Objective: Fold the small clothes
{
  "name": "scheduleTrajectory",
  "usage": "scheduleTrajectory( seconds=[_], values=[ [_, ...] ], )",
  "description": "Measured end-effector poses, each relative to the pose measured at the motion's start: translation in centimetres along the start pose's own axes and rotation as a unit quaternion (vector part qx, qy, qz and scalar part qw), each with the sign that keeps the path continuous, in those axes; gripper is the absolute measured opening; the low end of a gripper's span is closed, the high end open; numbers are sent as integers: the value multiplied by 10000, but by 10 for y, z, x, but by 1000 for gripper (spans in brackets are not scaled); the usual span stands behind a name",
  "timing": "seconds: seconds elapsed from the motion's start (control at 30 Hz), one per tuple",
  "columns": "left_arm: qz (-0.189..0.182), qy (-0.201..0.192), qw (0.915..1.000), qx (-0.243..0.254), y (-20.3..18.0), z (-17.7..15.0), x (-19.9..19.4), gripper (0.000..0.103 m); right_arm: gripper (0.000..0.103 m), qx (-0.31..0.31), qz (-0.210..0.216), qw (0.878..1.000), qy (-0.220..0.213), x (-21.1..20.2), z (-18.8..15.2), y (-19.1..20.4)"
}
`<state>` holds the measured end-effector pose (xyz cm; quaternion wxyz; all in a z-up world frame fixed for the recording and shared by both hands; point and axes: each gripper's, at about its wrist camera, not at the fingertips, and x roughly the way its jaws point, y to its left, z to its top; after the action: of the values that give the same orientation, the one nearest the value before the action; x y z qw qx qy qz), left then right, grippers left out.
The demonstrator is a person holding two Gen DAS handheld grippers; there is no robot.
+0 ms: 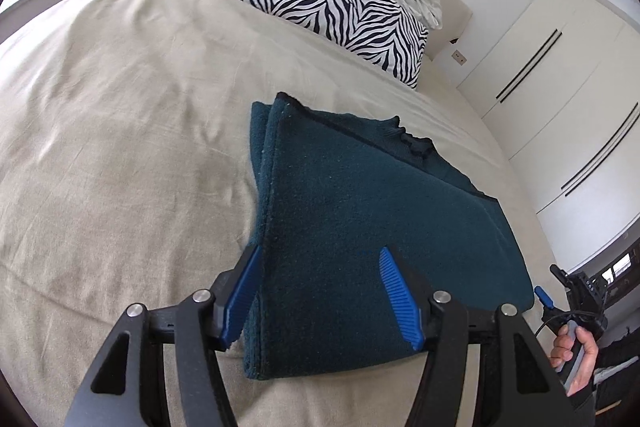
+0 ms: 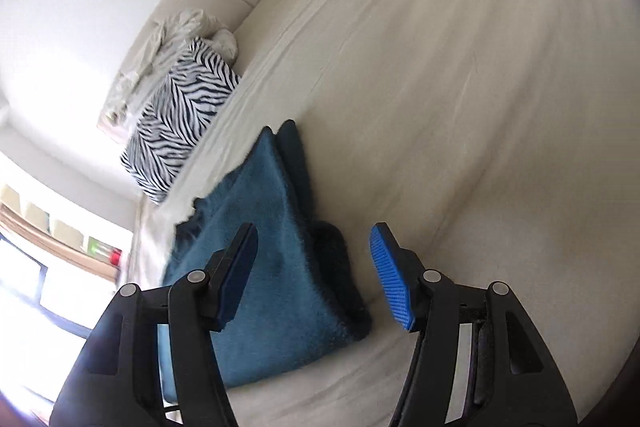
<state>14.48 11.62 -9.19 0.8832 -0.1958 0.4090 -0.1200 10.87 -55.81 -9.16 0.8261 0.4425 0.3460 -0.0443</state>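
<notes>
A dark teal garment (image 1: 360,211) is seen lying folded in layers on the beige bed (image 1: 120,115), near a zebra-print pillow (image 1: 340,11). The left claw (image 1: 320,295) is held open above its near edge, nothing gripped. The right claw (image 2: 316,275) is likewise spread apart, with no cloth pinched between the pads. The fold is judged largely done; perhaps only smoothing or a further halving is left.
</notes>
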Motion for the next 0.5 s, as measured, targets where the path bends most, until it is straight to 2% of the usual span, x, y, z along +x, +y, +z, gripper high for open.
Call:
scheduleTrajectory(
  seconds=[0.07, 0.23, 0.3, 0.37, 0.43, 0.5],
  values=[
    [0, -9, 9995, 316, -21, 5, 5, 65, 57, 394, 343, 9986, -26, -10, -12, -8],
    [-170, -152, 9951, 958, -71, 21, 22, 69, 59, 1077, 782, 9910, 131, -16, -52, -16],
    [-118, -96, 9927, 1200, -84, 29, 37, 74, 59, 1092, 903, 9899, 96, -20, -62, -4],
    [103, 87, 9896, 1430, -90, 35, 61, 75, 59, 850, 930, 9920, -13, -24, -63, 18],
    [475, 280, 9874, 1484, -86, 35, 83, 74, 59, 463, 931, 9946, -58, -24, -58, 49],
    [867, 718, 9858, 1246, -67, 30, 106, 75, 59, 129, 1265, 9915, 275, -5, -52, 79]
  ],
)
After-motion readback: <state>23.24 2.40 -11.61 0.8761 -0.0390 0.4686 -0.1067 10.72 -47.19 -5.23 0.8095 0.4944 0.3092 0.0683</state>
